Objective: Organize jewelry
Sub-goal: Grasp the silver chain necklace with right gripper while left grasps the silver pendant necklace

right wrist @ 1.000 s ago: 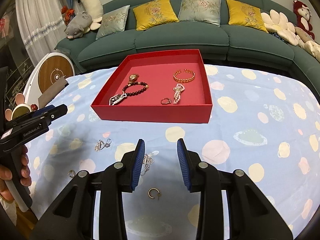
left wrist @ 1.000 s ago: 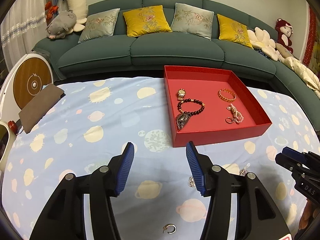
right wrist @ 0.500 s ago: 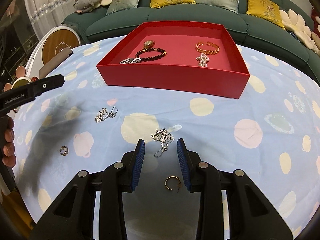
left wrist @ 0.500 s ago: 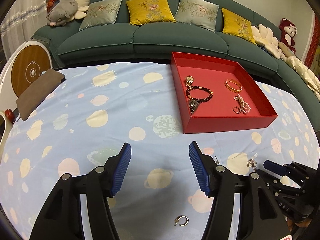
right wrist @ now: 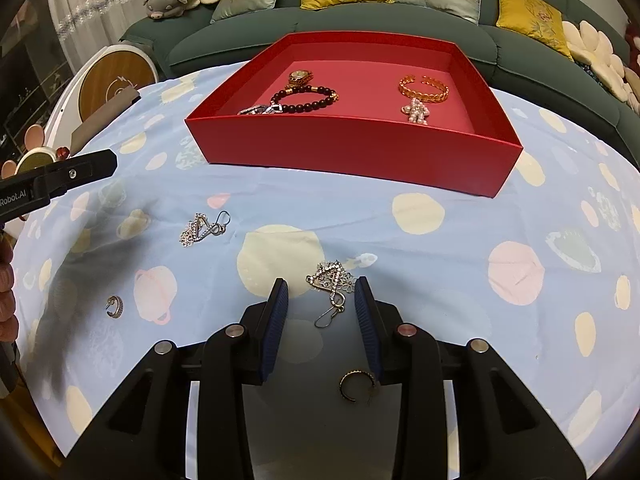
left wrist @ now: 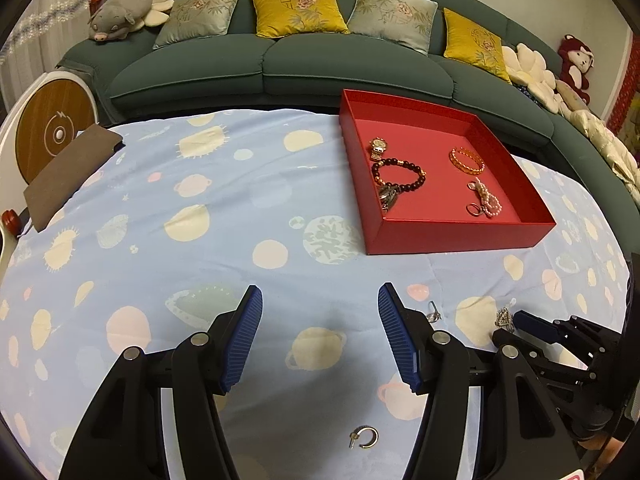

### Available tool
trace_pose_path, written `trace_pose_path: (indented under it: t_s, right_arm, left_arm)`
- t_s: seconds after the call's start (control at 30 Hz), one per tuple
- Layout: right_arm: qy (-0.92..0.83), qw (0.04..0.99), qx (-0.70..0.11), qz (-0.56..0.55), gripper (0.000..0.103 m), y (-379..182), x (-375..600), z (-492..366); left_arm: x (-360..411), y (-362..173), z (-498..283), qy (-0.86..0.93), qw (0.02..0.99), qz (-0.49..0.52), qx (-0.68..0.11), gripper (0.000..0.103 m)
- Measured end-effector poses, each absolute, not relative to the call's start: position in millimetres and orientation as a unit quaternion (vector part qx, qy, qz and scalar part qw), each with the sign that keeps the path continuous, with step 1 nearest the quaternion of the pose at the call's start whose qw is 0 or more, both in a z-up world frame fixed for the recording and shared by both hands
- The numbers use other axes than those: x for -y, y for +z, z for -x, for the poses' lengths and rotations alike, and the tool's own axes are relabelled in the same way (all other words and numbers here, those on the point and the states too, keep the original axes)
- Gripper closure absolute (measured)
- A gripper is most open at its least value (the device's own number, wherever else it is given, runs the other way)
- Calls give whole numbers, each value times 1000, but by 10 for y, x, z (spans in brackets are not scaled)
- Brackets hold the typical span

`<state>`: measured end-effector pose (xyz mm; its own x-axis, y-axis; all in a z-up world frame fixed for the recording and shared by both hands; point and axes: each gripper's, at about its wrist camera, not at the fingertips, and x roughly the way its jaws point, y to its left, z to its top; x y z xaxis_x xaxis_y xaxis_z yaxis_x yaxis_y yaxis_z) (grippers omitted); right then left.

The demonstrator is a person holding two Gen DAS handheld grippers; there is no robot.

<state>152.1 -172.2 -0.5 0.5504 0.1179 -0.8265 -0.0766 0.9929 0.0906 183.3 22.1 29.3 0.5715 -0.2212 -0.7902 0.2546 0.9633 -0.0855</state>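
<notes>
Your right gripper [right wrist: 320,312] sits low over the desk, which is draped in a pale blue cloth printed with planets [right wrist: 460,248]; its jaws are spread part-way, with blue ribbed pads on either side of a silver triangular rhinestone drop earring [right wrist: 331,286]; the earring lies flat on the cloth between the pads, its hook pointing back toward you, and neither pad visibly touches it; a small dark open hoop earring [right wrist: 356,385] lies on the cloth nearer the gripper body, close to the right finger.

Your left gripper [left wrist: 320,336] has its jaws spread wide and holds nothing; only bare cloth lies between its pads; a small gold hoop earring [left wrist: 365,437] rests on the cloth below them, nearer the gripper body.

To the left in the right wrist view a second silver rhinestone drop earring [right wrist: 202,228] lies on the cloth, and further left a small silver ring-shaped hoop [right wrist: 115,306]; both are well apart from your right gripper.

The shallow red cardboard tray [right wrist: 352,148] stands beyond on the desk; inside it lie a gold wristwatch [left wrist: 378,148], a dark beaded bracelet [left wrist: 398,176], a gold open cuff bangle [left wrist: 466,159], a pink pearl cluster piece [left wrist: 486,198] with a small ring [left wrist: 473,209] just beside it, and a silver pendant [left wrist: 388,197] touching the beaded bracelet.
</notes>
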Motion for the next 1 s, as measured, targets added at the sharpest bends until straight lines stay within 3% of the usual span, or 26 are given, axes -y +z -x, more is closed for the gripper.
trace_pose_path:
  t_s: [0.3, 0.83, 0.93, 1.0]
  right_arm:
    - [54, 883, -467, -14, 70, -14, 1724, -1551]
    - [40, 882, -469, -12, 96, -18, 1813, -1566]
    - [40, 882, -470, -18, 96, -14, 1837, -1563]
    - [40, 882, -470, -18, 96, -9, 1842, -1558]
  left_arm:
    - [-24, 214, -1792, -150, 880, -35, -450, 45]
    - [176, 135, -1759, -159, 874, -52, -456, 45]
    - [205, 115, -1761, -161, 872, -53, -459, 44]
    - [222, 90, -1763, -159, 871, -56, -461, 38]
